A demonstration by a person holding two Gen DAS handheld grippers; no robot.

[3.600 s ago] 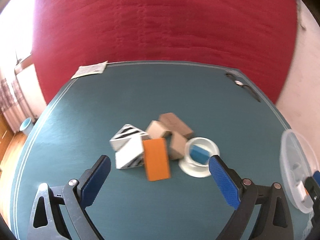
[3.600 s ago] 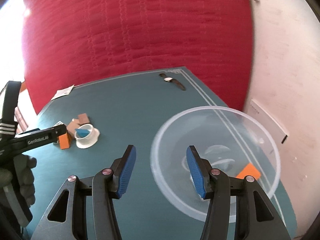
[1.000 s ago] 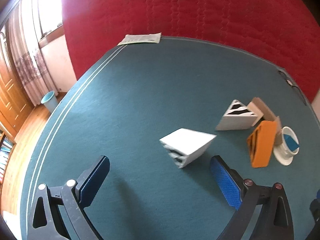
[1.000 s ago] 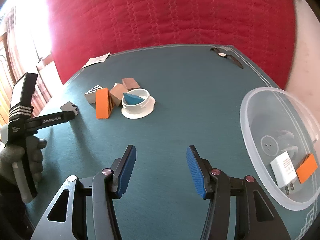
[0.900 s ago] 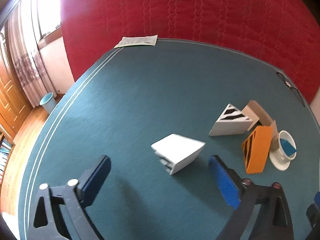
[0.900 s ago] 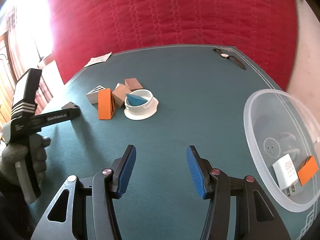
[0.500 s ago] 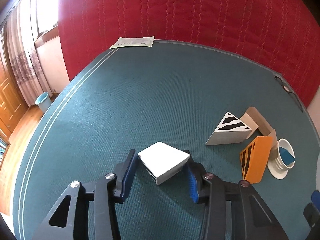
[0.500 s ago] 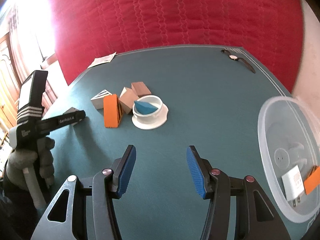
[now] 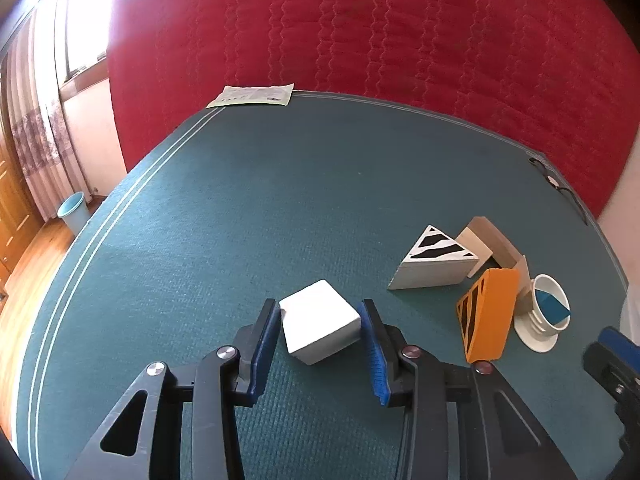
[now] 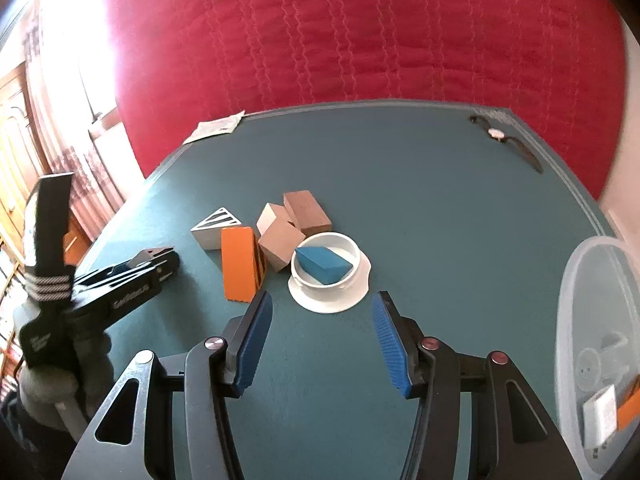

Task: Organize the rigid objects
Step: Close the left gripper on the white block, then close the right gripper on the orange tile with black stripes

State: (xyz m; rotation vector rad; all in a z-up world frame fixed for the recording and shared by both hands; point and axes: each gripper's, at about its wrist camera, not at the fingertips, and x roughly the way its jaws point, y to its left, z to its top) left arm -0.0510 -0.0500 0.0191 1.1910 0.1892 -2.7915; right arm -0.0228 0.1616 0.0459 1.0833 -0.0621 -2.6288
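Note:
My left gripper [image 9: 320,320] is shut on a white block [image 9: 318,326], just above the green table [image 9: 260,200]; it shows from the side in the right wrist view [image 10: 160,262]. To its right lie a striped white wedge [image 9: 434,258], tan blocks [image 9: 490,240], an orange wedge [image 9: 486,314] and a white cup [image 9: 540,314] holding a blue piece. My right gripper [image 10: 322,320] is open and empty, just short of the white cup [image 10: 330,274] with the blue piece [image 10: 322,266]. The orange wedge [image 10: 238,262] and tan blocks [image 10: 294,222] lie beside the cup.
A clear plastic bowl [image 10: 592,344] with a white charger and an orange piece stands at the right edge. A wristwatch [image 10: 506,140] lies at the far right corner. A paper sheet [image 9: 254,96] lies at the far left edge. A red quilted wall stands behind.
My left gripper moved up to the white block and shut on it. My right gripper swung left from the bowl toward the white cup and stayed open.

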